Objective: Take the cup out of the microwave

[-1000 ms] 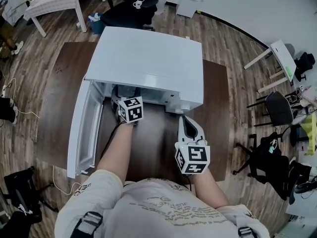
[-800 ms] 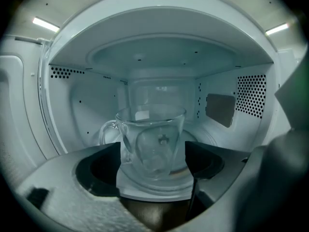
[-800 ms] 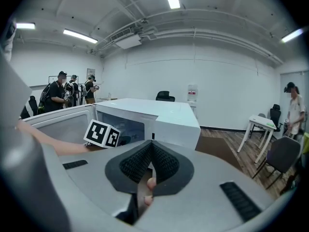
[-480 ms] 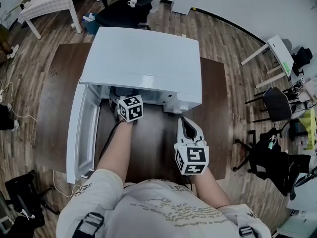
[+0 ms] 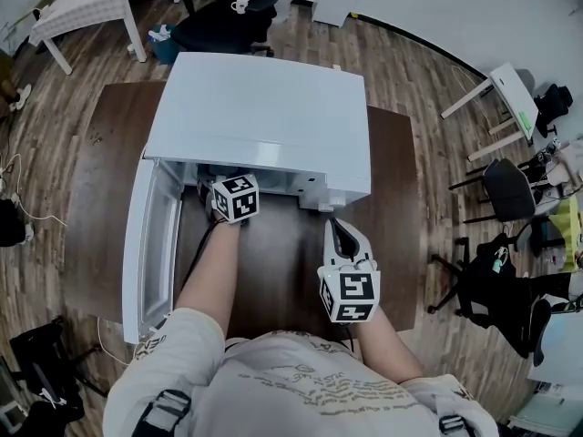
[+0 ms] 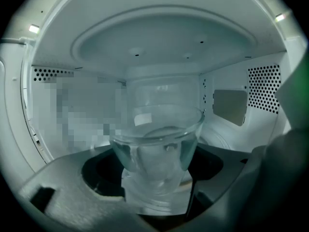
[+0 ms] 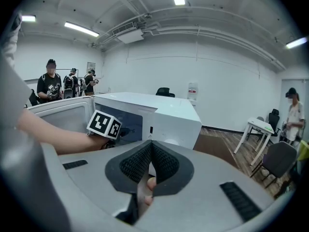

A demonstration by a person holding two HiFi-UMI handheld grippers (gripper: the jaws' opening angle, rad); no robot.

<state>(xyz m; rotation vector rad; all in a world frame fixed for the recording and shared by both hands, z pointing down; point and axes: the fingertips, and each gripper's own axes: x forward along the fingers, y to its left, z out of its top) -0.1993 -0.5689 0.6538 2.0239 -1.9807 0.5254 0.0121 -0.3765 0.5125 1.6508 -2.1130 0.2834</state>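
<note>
A white microwave [image 5: 264, 116] stands on a dark brown table [image 5: 118, 153] with its door [image 5: 150, 244] swung open to the left. My left gripper reaches into the cavity; in the head view only its marker cube [image 5: 235, 198] shows at the opening. In the left gripper view, a clear glass cup [image 6: 157, 139] stands upright, and the left gripper [image 6: 157, 182] is shut on its base. The right gripper [image 5: 334, 226] hovers over the table in front of the microwave's control side, shut with nothing in it [image 7: 150, 146].
The turntable [image 6: 227, 141] shows behind the cup to the right. A black office chair [image 5: 241, 7] and a white table [image 5: 82, 7] stand behind the microwave. Chairs [image 5: 510, 198] are at the right. People stand at the room's left [image 7: 50, 83] and right [image 7: 292, 112].
The head camera has shifted a little. Both grippers keep their places relative to the microwave.
</note>
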